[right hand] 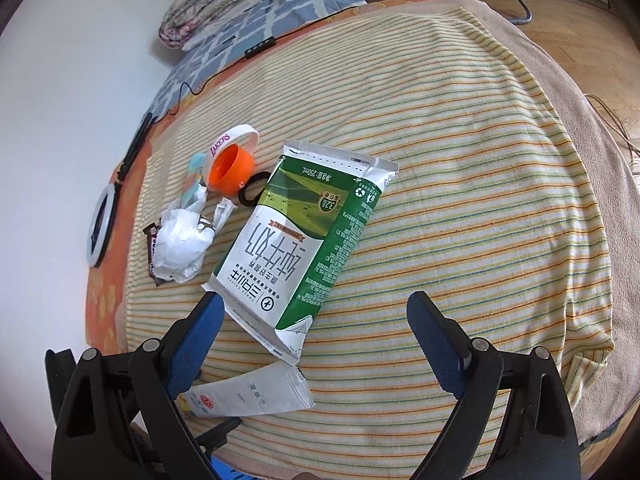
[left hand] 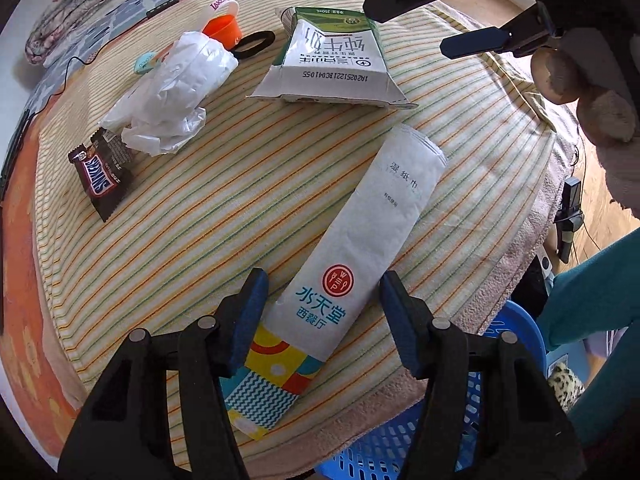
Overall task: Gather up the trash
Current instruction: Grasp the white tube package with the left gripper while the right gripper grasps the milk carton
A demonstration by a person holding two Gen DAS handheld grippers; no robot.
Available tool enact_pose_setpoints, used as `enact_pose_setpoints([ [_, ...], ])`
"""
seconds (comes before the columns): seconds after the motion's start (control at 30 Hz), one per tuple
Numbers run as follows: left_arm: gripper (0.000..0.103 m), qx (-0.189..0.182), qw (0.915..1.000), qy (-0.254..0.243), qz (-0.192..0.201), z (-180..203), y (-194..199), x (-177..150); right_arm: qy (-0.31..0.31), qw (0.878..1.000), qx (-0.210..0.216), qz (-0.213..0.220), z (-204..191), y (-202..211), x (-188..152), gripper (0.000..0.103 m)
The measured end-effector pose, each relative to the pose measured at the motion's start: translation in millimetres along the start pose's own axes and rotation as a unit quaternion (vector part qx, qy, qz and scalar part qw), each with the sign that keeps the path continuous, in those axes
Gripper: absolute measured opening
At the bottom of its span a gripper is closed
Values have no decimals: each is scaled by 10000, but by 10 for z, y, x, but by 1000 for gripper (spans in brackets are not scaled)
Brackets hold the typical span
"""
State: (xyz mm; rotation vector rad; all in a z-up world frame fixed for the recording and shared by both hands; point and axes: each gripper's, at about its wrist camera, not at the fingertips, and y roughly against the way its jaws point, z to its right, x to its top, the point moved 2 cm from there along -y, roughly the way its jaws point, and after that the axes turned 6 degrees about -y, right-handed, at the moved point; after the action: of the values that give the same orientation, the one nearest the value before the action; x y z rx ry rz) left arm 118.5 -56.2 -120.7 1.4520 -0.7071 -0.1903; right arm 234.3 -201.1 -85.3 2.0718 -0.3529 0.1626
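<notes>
On the striped cloth-covered bed (left hand: pixel 248 216), left gripper (left hand: pixel 324 292) was spread wide, jaws either side of the long white paper wet-wipe sleeve (left hand: pixel 360 248), not touching it. Right gripper (right hand: pixel 316 312) was also wide, hovering over the flattened green-and-white milk carton (right hand: pixel 296 248). Crumpled white plastic bag (left hand: pixel 172 96) and brown Snickers wrapper (left hand: pixel 102 176) lay beyond. Blue plastic basket (left hand: pixel 520 328) sat below the bed edge.
</notes>
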Motion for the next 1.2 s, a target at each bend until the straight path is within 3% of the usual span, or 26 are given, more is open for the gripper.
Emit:
enact_pose_setpoints([
  [0.13, 35, -77, 10000, 24, 46, 31, 52, -50, -238, 9997, 4, -61, 25, -116, 51, 93],
  [0.27, 24, -113, 9998, 121, 92, 31, 125, -84, -451, 9989, 35, -134, -1, -232, 102, 93],
  [0.5, 23, -133, 9997, 184, 120, -34, 77, -30, -569, 9974, -439, -55, -168, -379, 242, 93],
  [0.57, 23, -160, 9995, 229, 127, -40, 85, -29, -510, 9959, -748, -3, -209, -426, 285, 93],
  [0.87, 16, -307, 9987, 359, 171, -50, 119, -73, -1, 9920, -1249, -157, -305, -673, 406, 94],
  [1.07, 12, -324, 9987, 323, 211, -1, 170, -113, 293, 9915, -1255, -203, -273, -619, 358, 93],
  [1.2, 12, -299, 9986, 384, 214, 17, 212, -190, 350, 9921, -1192, -187, -147, -472, 298, 84],
])
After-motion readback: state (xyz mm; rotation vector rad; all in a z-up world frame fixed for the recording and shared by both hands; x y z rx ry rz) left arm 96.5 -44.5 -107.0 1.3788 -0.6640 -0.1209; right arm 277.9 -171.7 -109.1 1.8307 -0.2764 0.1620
